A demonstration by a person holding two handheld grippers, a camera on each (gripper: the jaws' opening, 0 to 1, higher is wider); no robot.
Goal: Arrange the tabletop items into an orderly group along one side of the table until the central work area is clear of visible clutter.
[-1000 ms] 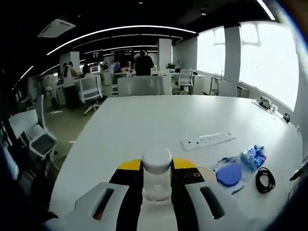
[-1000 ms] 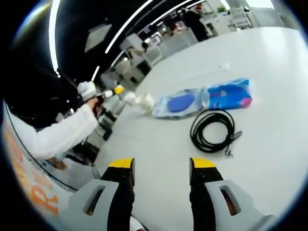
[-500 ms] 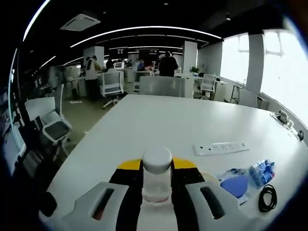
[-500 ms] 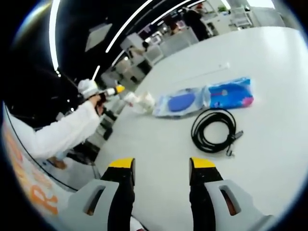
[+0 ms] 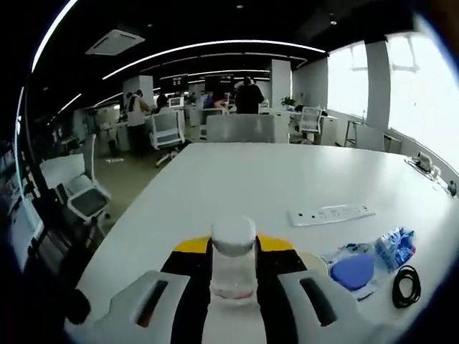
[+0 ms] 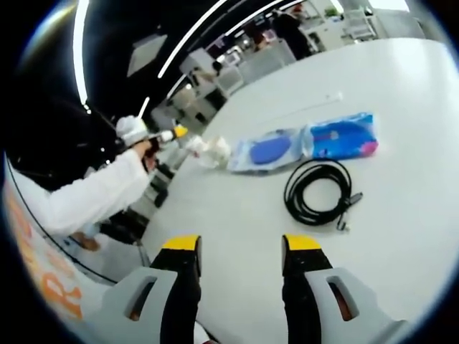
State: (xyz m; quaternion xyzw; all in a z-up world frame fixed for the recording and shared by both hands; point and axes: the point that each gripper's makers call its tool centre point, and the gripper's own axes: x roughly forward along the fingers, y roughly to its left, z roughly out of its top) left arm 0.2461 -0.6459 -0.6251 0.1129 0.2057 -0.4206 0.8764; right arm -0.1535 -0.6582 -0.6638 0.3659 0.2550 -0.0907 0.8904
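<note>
Large white counter (image 5: pixel 237 179) with rounded edge, set in an open-plan office: dark ceiling with curved light strips, bright windows to the right of the left gripper's fingers, mesh office chairs (image 5: pixel 166 130) and standing people (image 5: pixel 249 95) beyond the far end.

Left gripper (image 5: pixel 233 247), left gripper view: yellow-tipped fingers (image 5: pixel 192 247) closed on a small clear bottle with white cap (image 5: pixel 233 258), held upright between them, above the near edge of the counter. Ahead and right of the fingers: white power strip (image 5: pixel 331 213) lying flat. Right of the fingertips: clear plastic bag holding a blue round item (image 5: pixel 353 271), just beside it a blue printed packet (image 5: pixel 396 244), and past these a coiled black cable (image 5: pixel 407 286). No legible writing on strip or packet.

Right gripper (image 6: pixel 242 247), right gripper view: fingers (image 6: pixel 181 247) spread apart, nothing between them, hovering over bare counter. Straight ahead of the fingertips: coiled black cable with plug end trailing to the right. Beyond the cable: bag with blue round item, touching the blue and pink packet (image 6: pixel 343 137) on its right; print unreadable. Ahead and left: left gripper with the bottle, held by a white-gloved hand (image 6: pixel 131 131) on a white sleeve (image 6: pixel 79 201). Orange lettering (image 6: pixel 57 294) at lower left, cut off and unreadable.
</note>
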